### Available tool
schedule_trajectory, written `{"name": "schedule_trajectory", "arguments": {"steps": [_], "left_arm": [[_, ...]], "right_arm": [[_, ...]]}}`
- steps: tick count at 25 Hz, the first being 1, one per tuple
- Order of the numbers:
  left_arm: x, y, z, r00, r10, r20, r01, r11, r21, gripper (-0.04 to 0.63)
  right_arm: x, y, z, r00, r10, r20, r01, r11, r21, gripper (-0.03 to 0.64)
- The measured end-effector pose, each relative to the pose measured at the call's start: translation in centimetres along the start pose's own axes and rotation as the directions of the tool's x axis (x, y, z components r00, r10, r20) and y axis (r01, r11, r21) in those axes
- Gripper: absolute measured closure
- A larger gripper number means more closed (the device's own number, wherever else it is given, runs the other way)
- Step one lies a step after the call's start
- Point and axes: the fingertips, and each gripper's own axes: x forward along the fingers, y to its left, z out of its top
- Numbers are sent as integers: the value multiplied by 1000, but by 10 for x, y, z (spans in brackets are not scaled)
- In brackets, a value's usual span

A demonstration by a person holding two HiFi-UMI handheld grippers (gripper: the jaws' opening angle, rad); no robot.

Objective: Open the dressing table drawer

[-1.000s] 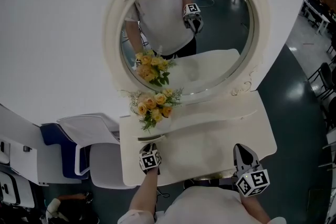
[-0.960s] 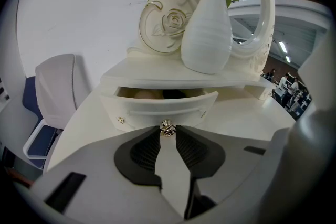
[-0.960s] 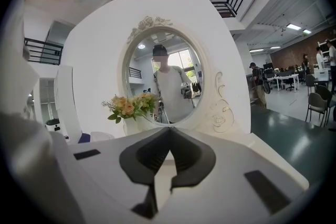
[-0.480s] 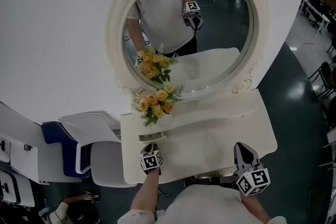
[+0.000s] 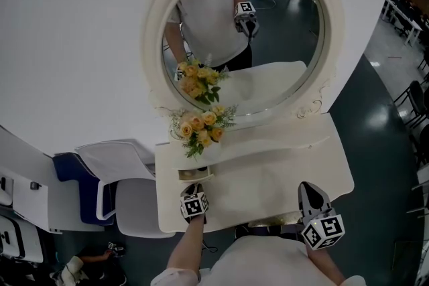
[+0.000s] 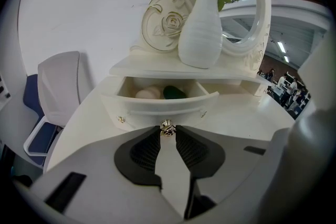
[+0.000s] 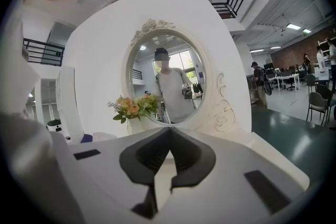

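- Left gripper (image 6: 167, 132) pinches the knob (image 6: 167, 126) of the drawer (image 6: 157, 108) at the dressing table's (image 5: 268, 184) left edge; the drawer gapes slightly wider than a second ago, partly open.
- Right gripper (image 7: 169, 132) is closed, empty.

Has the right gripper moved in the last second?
No. The right gripper stays over the same spot at the dressing table's front right edge.

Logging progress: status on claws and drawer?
Left claw shut on knob. Right claw shut, empty. Drawer partly open. Nothing seen blocking it.
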Motion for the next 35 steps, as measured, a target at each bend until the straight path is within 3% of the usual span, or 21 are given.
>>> {"name": "schedule_trajectory", "arguments": {"steps": [35], "left_arm": [[-11, 0, -12, 1000, 4, -4, -4, 1000, 11, 491]], "right_arm": [[-5, 0, -4, 1000, 12, -3, -12, 1000, 7, 607]]}}
